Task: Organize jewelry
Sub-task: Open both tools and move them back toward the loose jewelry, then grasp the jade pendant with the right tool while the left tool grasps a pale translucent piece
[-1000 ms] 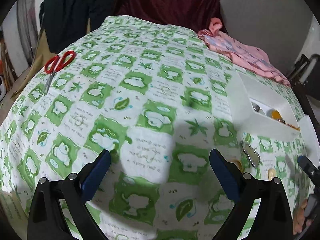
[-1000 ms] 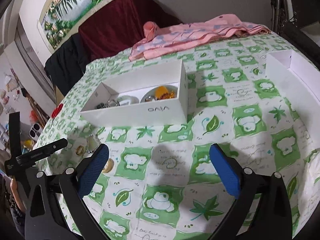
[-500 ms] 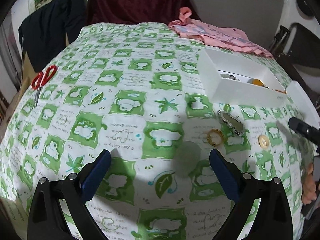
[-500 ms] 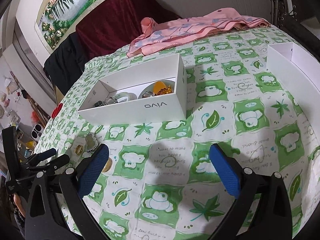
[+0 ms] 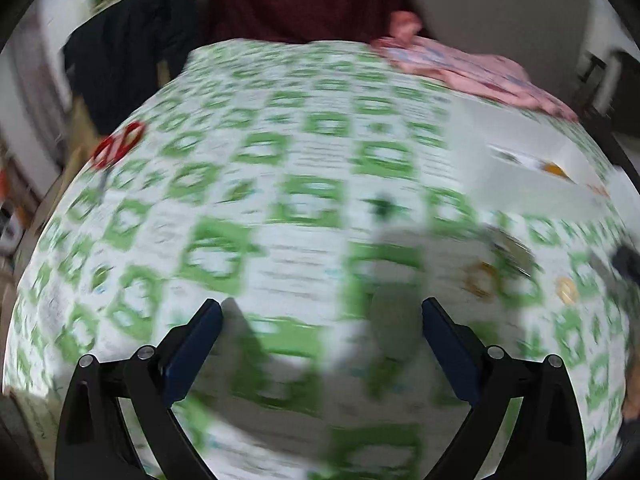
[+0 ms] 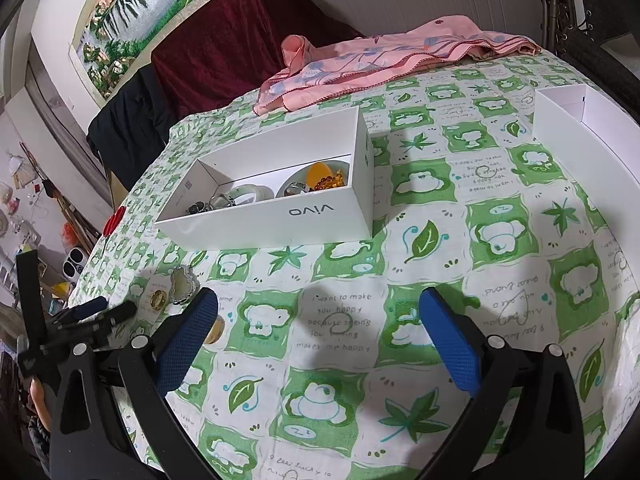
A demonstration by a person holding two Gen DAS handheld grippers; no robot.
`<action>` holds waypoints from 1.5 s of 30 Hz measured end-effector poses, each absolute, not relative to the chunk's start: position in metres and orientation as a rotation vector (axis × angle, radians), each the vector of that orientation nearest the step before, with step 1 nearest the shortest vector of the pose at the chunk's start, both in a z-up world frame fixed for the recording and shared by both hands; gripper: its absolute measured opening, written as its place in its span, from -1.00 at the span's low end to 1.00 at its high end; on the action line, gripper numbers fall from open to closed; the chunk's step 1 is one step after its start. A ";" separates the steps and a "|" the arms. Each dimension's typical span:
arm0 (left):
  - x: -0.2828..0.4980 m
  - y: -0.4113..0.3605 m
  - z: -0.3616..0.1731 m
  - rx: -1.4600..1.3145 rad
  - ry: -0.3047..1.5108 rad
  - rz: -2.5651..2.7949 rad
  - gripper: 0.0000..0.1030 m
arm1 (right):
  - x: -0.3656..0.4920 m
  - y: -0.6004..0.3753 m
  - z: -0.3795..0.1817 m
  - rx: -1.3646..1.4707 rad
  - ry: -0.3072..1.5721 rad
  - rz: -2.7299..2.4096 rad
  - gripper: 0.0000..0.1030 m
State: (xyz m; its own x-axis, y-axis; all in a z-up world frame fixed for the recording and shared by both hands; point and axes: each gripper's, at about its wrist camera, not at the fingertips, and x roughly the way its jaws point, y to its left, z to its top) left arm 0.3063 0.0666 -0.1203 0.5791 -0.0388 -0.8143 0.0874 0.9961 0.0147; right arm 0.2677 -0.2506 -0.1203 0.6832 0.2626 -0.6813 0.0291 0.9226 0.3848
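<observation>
A white vivo box [image 6: 276, 204] on the green-patterned cloth holds several pieces of jewelry: rings, a pale bangle and amber beads. Loose on the cloth to its left lie a heart-shaped silver case [image 6: 183, 283], a gold ring [image 6: 158, 300] and a gold piece [image 6: 216, 330] behind my right gripper's left finger. My right gripper [image 6: 320, 336] is open and empty above the cloth, in front of the box. My left gripper [image 5: 322, 344] is open and empty; its view is blurred, with the gold ring [image 5: 480, 280], a gold piece [image 5: 567, 290] and the box [image 5: 532, 168] at its right.
A second white box [image 6: 580, 136] stands at the right edge. A pink cloth [image 6: 372, 64] lies at the table's far side. Red scissors [image 5: 116, 146] lie at the far left. A dark red draped chair [image 6: 240, 48] stands behind the table.
The left gripper has swung, its view now blurred, and the loose jewelry has shifted right in its view. The right gripper has held nearly still. Both stay open.
</observation>
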 end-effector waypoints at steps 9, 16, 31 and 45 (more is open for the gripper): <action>0.310 0.076 -0.119 0.024 0.957 -0.035 0.89 | 0.261 -0.222 -0.109 0.294 0.778 0.285 0.46; 0.311 0.077 -0.119 0.026 0.957 -0.033 0.90 | 0.272 -0.160 -0.099 0.064 0.763 0.372 0.13; 0.312 0.077 -0.118 0.026 0.958 -0.034 0.90 | 0.306 -0.121 -0.118 -0.029 0.882 0.376 -0.48; 0.309 0.068 -0.115 0.010 0.933 -0.128 0.58 | 0.257 -0.222 -0.115 0.211 0.845 0.211 -0.47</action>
State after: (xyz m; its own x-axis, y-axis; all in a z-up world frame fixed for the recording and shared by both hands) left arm 0.3091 0.0677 -0.1145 0.5885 -0.1053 -0.8016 0.1140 0.9924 -0.0467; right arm 0.2568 -0.2216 -0.1153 0.6452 0.2671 -0.7158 -0.1005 0.9584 0.2671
